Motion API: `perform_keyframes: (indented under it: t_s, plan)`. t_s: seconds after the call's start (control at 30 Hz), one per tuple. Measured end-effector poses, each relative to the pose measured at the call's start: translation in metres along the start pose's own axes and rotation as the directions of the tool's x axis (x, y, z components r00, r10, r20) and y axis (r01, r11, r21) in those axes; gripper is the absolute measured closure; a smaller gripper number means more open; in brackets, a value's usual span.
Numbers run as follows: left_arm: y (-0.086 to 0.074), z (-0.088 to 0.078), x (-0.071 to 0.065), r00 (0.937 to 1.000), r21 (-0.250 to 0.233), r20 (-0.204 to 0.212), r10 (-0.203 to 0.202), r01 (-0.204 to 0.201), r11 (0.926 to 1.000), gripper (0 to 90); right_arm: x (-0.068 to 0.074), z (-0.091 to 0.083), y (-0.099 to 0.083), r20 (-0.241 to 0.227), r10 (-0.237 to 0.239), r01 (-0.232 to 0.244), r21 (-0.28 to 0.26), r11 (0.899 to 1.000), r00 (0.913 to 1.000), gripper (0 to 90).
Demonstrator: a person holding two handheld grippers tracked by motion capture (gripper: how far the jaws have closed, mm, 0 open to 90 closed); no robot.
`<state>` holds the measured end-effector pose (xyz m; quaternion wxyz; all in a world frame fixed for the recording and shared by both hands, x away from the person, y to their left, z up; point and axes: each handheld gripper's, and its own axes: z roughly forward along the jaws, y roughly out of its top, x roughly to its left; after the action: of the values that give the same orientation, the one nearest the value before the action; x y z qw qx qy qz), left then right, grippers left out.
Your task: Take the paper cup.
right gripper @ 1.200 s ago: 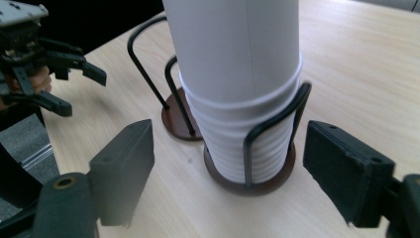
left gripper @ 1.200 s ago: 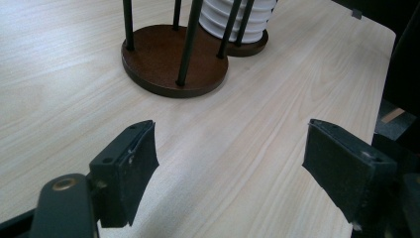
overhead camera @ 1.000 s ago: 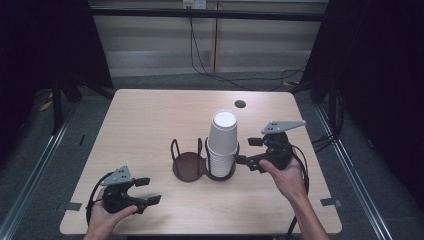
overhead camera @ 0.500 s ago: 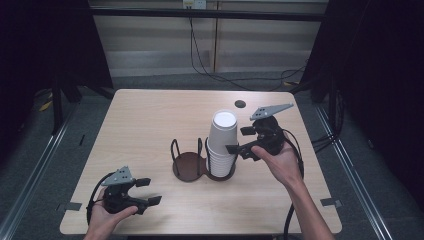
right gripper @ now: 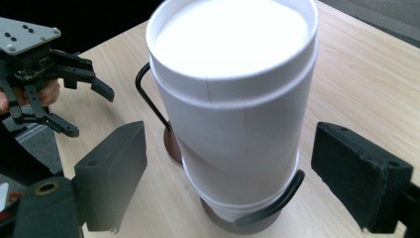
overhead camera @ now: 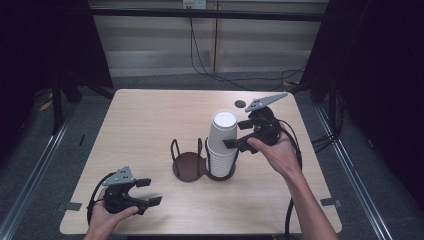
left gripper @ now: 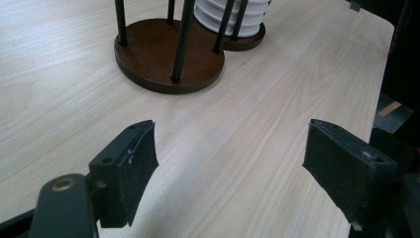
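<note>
Cups (overhead camera: 223, 142), stacked white in the two-ring holder (overhead camera: 190, 165) at table centre, await lifting: right gripper (overhead camera: 239, 141) at their three o'clock straddles the top cup with jaws wide, untouched, while left gripper (overhead camera: 148, 191) sits open, empty at seven o'clock.

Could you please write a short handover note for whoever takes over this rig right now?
Left gripper: open, empty, held low at the near left of the light wooden table.
Right gripper: open, jaws either side of the stack's top cup, not gripping.
Things: stack of white paper cups in the right bay of the dark brown wire-looped holder; left bay empty.
Done: right gripper lined up.
Left: probably close on the top cup and lift it off.
</note>
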<state>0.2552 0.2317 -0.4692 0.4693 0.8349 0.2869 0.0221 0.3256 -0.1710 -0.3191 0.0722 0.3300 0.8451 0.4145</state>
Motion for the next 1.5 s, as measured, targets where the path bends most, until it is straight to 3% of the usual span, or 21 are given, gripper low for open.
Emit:
perform_keyframes:
  t_s: [0.77,0.83,1.4,1.5]
  plan:
    - [0.001,0.001,-0.001,0.9999,0.01,0.013,0.002,-0.002,0.9999,20.2,0.002,0.018,0.036,0.015,-0.048,0.047,0.065,0.997,0.9987,15.5]
    - [0.001,0.001,-0.001,0.9999,0.011,0.012,0.005,-0.005,0.9999,20.2,0.002,0.02,0.039,0.013,-0.061,0.06,0.089,0.994,0.9981,16.7]
    - [0.001,0.003,-0.001,0.9998,0.026,0.021,0.005,-0.005,0.9996,20.1,0.003,0.024,0.047,0.029,-0.079,0.074,0.143,0.987,0.9964,21.4]
    - [0.001,0.003,-0.002,0.9998,0.024,0.021,0.002,-0.002,0.9997,20.1,0.003,0.024,0.047,0.029,-0.061,0.056,0.143,0.988,0.9977,21.5]
